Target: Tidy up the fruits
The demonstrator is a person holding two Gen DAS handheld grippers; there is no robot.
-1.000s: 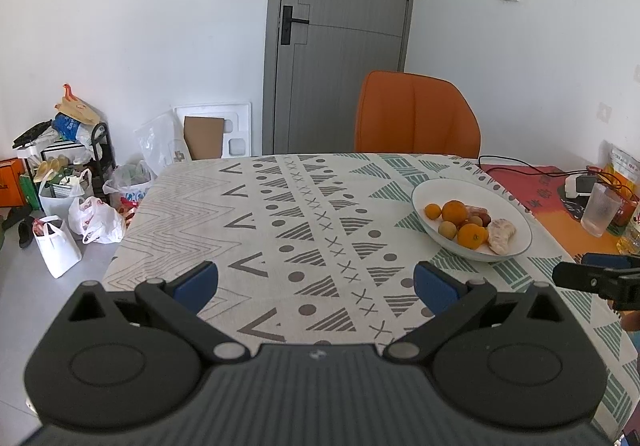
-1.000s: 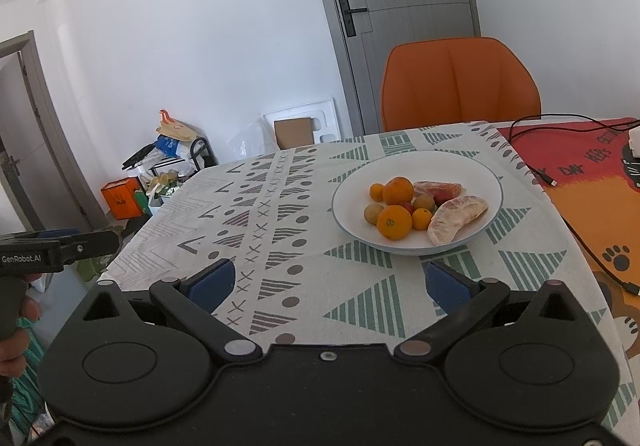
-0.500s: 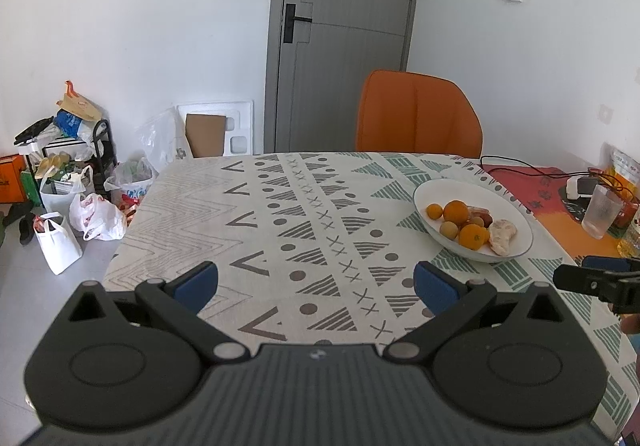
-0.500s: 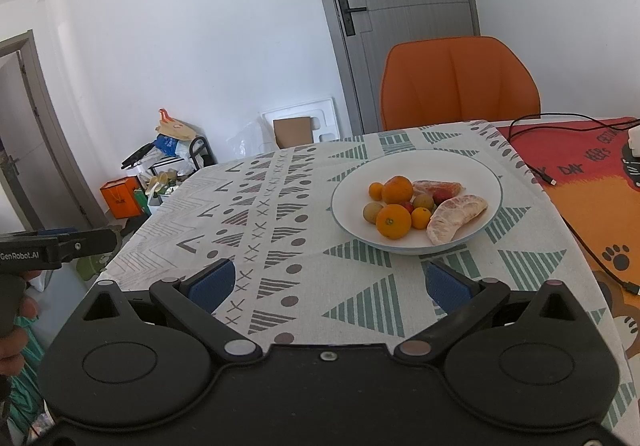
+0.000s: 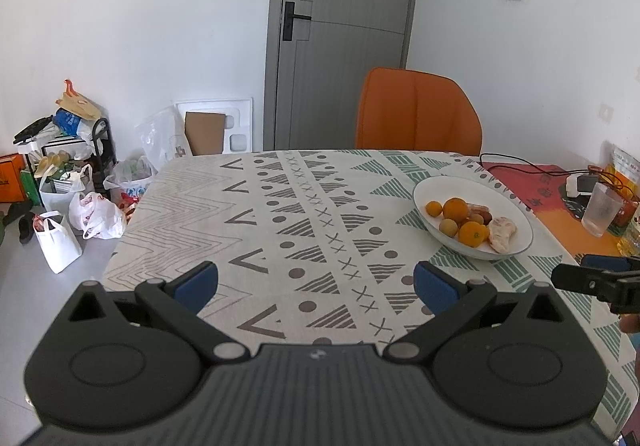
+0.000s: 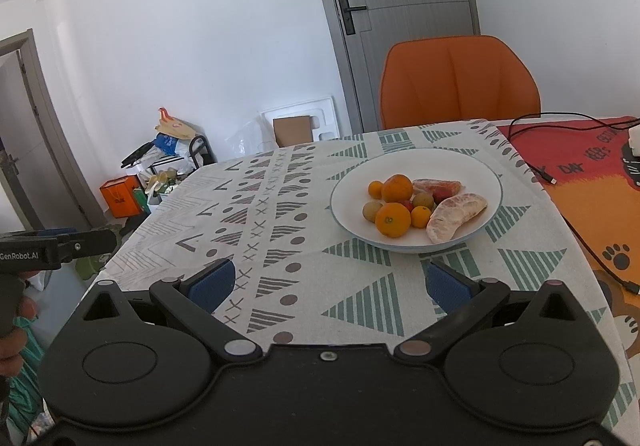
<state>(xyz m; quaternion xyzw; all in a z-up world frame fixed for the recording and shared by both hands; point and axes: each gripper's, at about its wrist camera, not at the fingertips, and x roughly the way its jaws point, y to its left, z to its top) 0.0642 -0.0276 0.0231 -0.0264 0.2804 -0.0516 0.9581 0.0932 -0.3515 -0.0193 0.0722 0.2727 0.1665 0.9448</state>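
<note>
My left gripper (image 5: 316, 284): spread wide, empty, above bare tablecloth (image 5: 280, 214).
Bowl (image 6: 416, 162): ahead of my right gripper (image 6: 328, 284), fruits piled inside.
Pomelo wedge (image 6: 456, 216): long axis runs near-left to far-right.
My right gripper: wide apart, holding nothing.

Fruit plate on the table, chair behind it

You see the plate (image 6: 416, 238) right of centre on the table (image 6: 280, 246), fruit (image 6: 394, 220) in it; the chair (image 6: 460, 82) behind, upper right; bags (image 5: 60, 206) at left, a cup (image 5: 600, 208) far right.
</note>
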